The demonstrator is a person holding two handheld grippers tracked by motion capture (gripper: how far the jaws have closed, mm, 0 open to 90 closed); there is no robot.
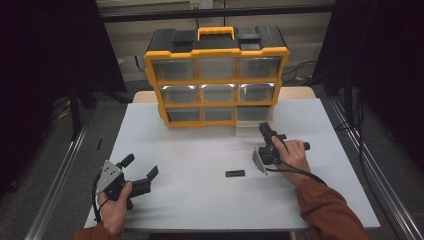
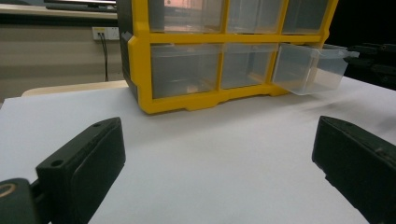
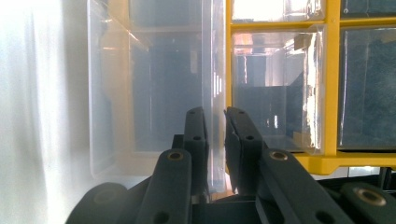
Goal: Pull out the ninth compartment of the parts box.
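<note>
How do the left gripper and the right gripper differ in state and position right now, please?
The left gripper has its jaws spread wide and holds nothing; the right gripper has its jaws closed on the clear drawer. The left rests near the table's front edge; the right reaches the yellow organizer. Both are hand-held.

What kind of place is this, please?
Probably a lab or recording workspace, not a home: a white table holds a yellow drawer organizer, dark curtains hang on both sides, and metal rails run along the floor.
</note>
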